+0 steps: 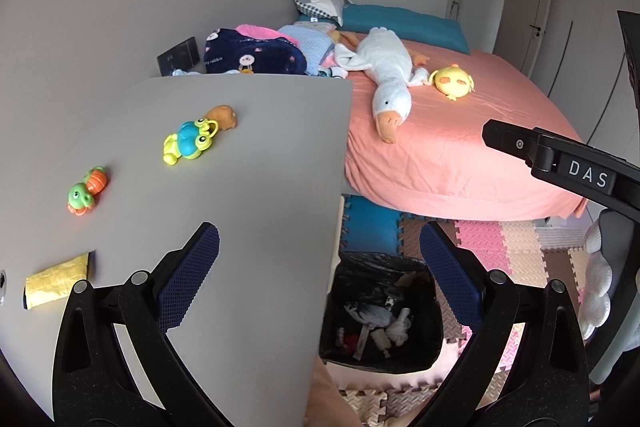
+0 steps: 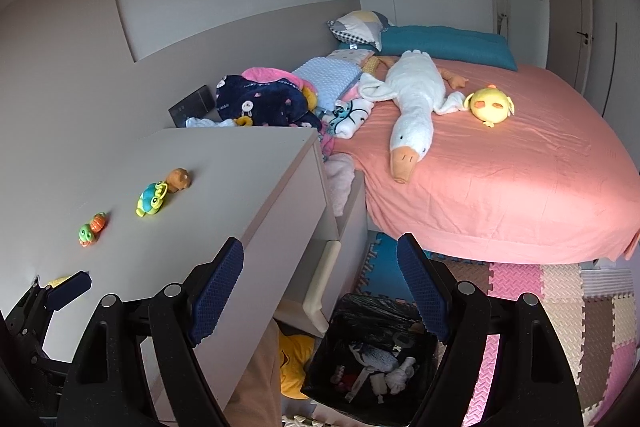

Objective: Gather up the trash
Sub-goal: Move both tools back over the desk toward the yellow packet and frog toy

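Trash bin (image 1: 382, 311) stands on the foam floor mat (image 1: 516, 251), lined with a black bag and already holding crumpled white paper and other scraps. All positions below are taken from this bin.

Left gripper (image 1: 320, 275): jaws spread wide, nothing between them. One blue pad hangs above the desk (image 1: 240, 187) beside the bin, the other above the bin's far rim.

Right gripper (image 2: 320, 285): jaws likewise spread wide and empty. The bin (image 2: 376, 363) sits below and between its fingers. In the left wrist view, one black finger of this gripper (image 1: 560, 155) reaches in from the right, well above the bin.

Yellow wrapper (image 1: 58, 281) lies flat on the desk, well left of the bin, near the desk's front edge. It is the only loose trash seen outside the bin, and neither gripper touches it.

Further from the bin on the same desk: a green and orange toy (image 1: 86, 191), a yellow and blue frog toy (image 1: 192, 141), and a brown toy (image 1: 224, 117) touching the frog.

Beyond the bin is the bed (image 1: 460, 155) with a pink sheet, bearing a white goose plush (image 1: 388, 79) and a yellow chick plush (image 1: 452, 81).
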`<state>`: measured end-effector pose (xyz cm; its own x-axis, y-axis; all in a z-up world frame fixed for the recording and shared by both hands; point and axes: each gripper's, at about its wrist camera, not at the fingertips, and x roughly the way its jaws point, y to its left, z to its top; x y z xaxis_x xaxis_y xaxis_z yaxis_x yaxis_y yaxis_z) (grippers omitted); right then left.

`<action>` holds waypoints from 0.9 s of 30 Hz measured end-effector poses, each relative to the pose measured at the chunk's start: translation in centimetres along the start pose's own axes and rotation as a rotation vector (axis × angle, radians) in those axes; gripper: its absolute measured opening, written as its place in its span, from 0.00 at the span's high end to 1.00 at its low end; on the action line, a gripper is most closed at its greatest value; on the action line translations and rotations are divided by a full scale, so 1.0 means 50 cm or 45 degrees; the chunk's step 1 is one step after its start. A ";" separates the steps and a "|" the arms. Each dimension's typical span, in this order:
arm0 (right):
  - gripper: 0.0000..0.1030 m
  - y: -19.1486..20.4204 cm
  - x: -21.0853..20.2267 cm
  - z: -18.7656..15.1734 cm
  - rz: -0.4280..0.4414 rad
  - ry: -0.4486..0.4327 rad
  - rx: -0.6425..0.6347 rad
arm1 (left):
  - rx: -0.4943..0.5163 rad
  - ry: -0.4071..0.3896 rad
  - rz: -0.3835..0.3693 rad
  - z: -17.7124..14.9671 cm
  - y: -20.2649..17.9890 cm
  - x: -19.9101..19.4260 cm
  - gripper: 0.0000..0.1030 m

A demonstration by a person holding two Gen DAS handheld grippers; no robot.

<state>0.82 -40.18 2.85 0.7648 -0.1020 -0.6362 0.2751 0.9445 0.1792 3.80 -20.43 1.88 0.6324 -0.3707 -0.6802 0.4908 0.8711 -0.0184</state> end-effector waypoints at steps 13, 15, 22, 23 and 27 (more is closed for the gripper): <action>0.23 0.123 0.045 -0.009 0.102 0.031 -0.078 | -0.218 0.036 0.167 -0.037 0.169 -0.017 0.06; 0.23 0.138 0.052 -0.010 0.111 0.037 -0.086 | -0.268 0.035 0.203 -0.044 0.192 -0.022 0.06; 0.23 0.184 0.078 -0.008 0.142 0.053 -0.113 | -0.415 0.051 0.327 -0.058 0.264 -0.033 0.06; 0.23 0.190 0.081 -0.008 0.146 0.057 -0.119 | -0.439 0.057 0.345 -0.062 0.274 -0.033 0.06; 0.23 0.218 0.095 -0.008 0.164 0.068 -0.144 | -0.580 0.087 0.416 -0.078 0.321 -0.033 0.06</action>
<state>7.20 -30.25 1.47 0.7568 0.0359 -0.6526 0.1074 0.9781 0.1783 8.27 -4.59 -0.15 0.6606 -0.0498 -0.7490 -0.0419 0.9938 -0.1030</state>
